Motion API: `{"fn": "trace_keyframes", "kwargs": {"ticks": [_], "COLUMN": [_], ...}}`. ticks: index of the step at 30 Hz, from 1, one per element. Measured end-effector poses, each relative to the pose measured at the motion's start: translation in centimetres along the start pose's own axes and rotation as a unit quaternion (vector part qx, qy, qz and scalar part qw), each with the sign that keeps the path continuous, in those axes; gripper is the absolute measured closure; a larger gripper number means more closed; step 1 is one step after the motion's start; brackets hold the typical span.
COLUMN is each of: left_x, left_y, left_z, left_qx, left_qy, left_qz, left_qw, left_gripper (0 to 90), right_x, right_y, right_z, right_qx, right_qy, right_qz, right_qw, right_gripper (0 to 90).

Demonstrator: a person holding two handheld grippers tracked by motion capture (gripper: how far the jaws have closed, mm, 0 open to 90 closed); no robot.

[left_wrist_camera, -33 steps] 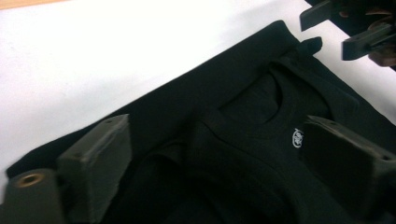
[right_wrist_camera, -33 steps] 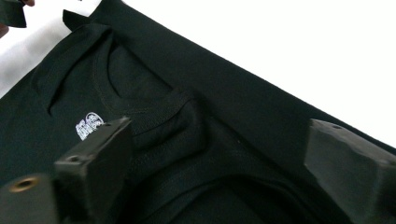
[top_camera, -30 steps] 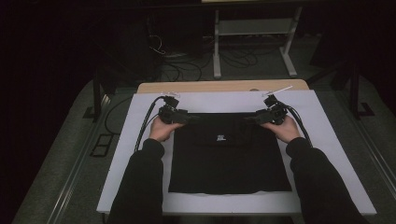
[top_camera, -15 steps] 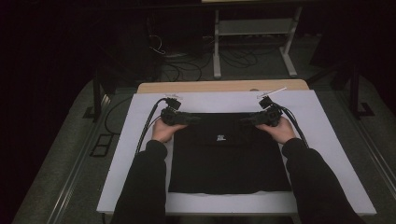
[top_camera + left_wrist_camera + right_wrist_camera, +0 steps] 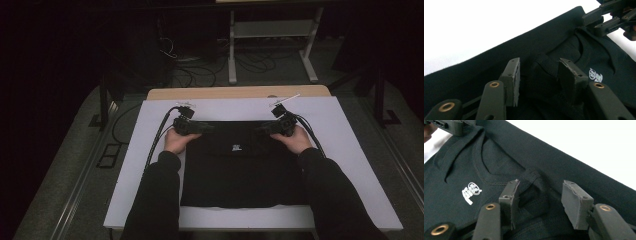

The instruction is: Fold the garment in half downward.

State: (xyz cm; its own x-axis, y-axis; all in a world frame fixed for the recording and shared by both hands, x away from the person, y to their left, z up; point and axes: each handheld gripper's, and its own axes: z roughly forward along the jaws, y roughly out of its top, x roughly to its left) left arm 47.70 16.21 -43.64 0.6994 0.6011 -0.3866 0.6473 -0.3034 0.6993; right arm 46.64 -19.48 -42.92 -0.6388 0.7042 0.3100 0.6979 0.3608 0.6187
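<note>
Black cotton shirt [image 5: 242, 170] is lying flat at the centre of the white counter [image 5: 350, 135], its collar toward twelve o'clock. At the shirt's ten o'clock corner the left gripper [image 5: 202, 127] is working; its jaws have just been closing, with a raised fold of shoulder fabric between pads [image 5: 516, 80] not yet pressing. At two o'clock the right gripper [image 5: 264, 129] is mirroring it, jaws likewise just closing around a fold, still slightly spread.

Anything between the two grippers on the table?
Yes: the black shirt's collar edge spans from the left gripper to the right gripper, small white logo just below. High view shows it.
</note>
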Motion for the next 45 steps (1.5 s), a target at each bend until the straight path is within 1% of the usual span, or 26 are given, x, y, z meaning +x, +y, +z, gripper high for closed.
{"fn": "trace_keyframes", "kwargs": {"ticks": [2, 4, 5, 6, 8, 9, 10, 14, 15, 17, 18, 20, 23, 24, 25, 29, 31, 33, 34, 36, 37, 45], "left_x": [-0.1, -0.1, -0.2, -0.3, -0.5, -0.5, -0.5, -0.7, -0.8, -0.9, -0.9, -0.9, -1.0, -1.1, -1.2, -1.5, -1.7, -1.9, -2.0, -2.3, -2.3, -3.4], "left_y": [-0.1, -0.1, -0.1, -0.1, -0.1, -0.1, -0.1, -0.1, -0.1, 0.0, 0.0, 0.0, 0.1, 0.2, 0.3, 0.7, 1.0, 1.1, 1.2, 1.3, 1.3, 1.9], "left_z": [0.1, 0.2, 0.2, 0.3, 0.4, 0.4, 0.4, 0.4, 0.4, 0.4, 0.3, 0.3, 0.1, 0.0, -0.2, -0.9, -1.4, -1.8, -1.9, -2.3, -2.5, -3.9], "left_qx": [-0.001, 0.000, 0.000, -0.001, 0.000, 0.001, 0.005, 0.007, 0.006, 0.010, 0.012, 0.011, 0.014, 0.014, 0.013, -0.006, -0.012, -0.015, -0.016, -0.016, -0.016, -0.030], "left_qy": [0.004, 0.006, 0.006, 0.005, 0.002, 0.001, -0.003, -0.005, -0.008, -0.013, -0.014, -0.024, -0.026, -0.026, -0.023, -0.020, -0.021, -0.023, -0.022, -0.024, -0.024, -0.028], "left_qz": [0.001, 0.007, 0.009, 0.010, 0.013, 0.013, 0.017, 0.023, 0.022, 0.024, 0.024, 0.019, 0.019, 0.022, 0.024, 0.021, 0.019, 0.022, 0.024, 0.028, 0.029, 0.033], "left_qw": [1.0000, 1.0000, 0.9999, 0.9999, 0.9999, 0.9999, 0.9998, 0.9997, 0.9997, 0.9996, 0.9996, 0.9995, 0.9994, 0.9993, 0.9993, 0.9996, 0.9995, 0.9994, 0.9993, 0.9992, 0.9992, 0.9986], "left_gripper": [53.3, 54.9, 57.3, 59.3, 62.9, 63.9, 65.0, 71.8, 74.0, 78.9, 83.6, 84.5, 85.2, 85.4, 85.6, 86.1, 86.3, 86.4, 86.4, 86.5, 86.5, 86.5], "right_x": [0.0, 0.0, 0.0, 0.0, 0.0, 0.1, 0.1, 0.2, 0.1, 0.0, 0.1, 0.2, 0.3, 0.4, 0.5, 0.5, 0.5, 0.5, 0.6, 0.7, 0.7, 1.2], "right_y": [0.0, 0.0, 0.0, 0.0, 0.0, 0.0, 0.0, 0.0, 0.0, 0.0, 0.0, 0.0, 0.1, 0.2, 0.2, 0.5, 0.6, 0.8, 0.8, 0.9, 0.9, 1.1], "right_z": [0.1, 0.3, 0.3, 0.3, 0.3, 0.4, 0.4, 0.4, 0.3, 0.2, 0.0, -0.2, -0.5, -0.7, -0.8, -1.4, -1.8, -2.3, -2.5, -3.0, -3.3, -5.0], "right_qx": [0.002, 0.004, 0.004, 0.003, 0.002, 0.006, 0.008, 0.010, 0.009, 0.009, 0.009, 0.005, -0.002, -0.003, -0.005, -0.013, -0.014, -0.019, -0.021, -0.024, -0.026, -0.031], "right_qy": [-0.004, -0.011, -0.010, -0.008, 0.001, 0.004, 0.003, 0.010, 0.016, 0.019, 0.022, 0.020, 0.028, 0.030, 0.028, 0.023, 0.033, 0.033, 0.037, 0.035, 0.037, 0.036], "right_qz": [0.001, 0.000, -0.001, -0.003, 0.000, 0.000, -0.004, -0.004, -0.002, -0.002, -0.003, -0.004, -0.005, -0.005, -0.006, -0.009, -0.007, -0.006, -0.004, -0.007, -0.007, -0.011], "right_qw": [1.0000, 0.9999, 0.9999, 1.0000, 1.0000, 1.0000, 1.0000, 0.9999, 0.9998, 0.9998, 0.9997, 0.9998, 0.9996, 0.9995, 0.9996, 0.9996, 0.9993, 0.9993, 0.9991, 0.9991, 0.9989, 0.9988], "right_gripper": [52.6, 58.7, 63.0, 66.7, 70.5, 72.4, 75.0, 81.7, 82.5, 83.4, 83.9, 84.3, 85.0, 85.1, 85.3, 85.8, 86.1, 86.2, 86.2, 86.2, 86.1, 86.1]}}
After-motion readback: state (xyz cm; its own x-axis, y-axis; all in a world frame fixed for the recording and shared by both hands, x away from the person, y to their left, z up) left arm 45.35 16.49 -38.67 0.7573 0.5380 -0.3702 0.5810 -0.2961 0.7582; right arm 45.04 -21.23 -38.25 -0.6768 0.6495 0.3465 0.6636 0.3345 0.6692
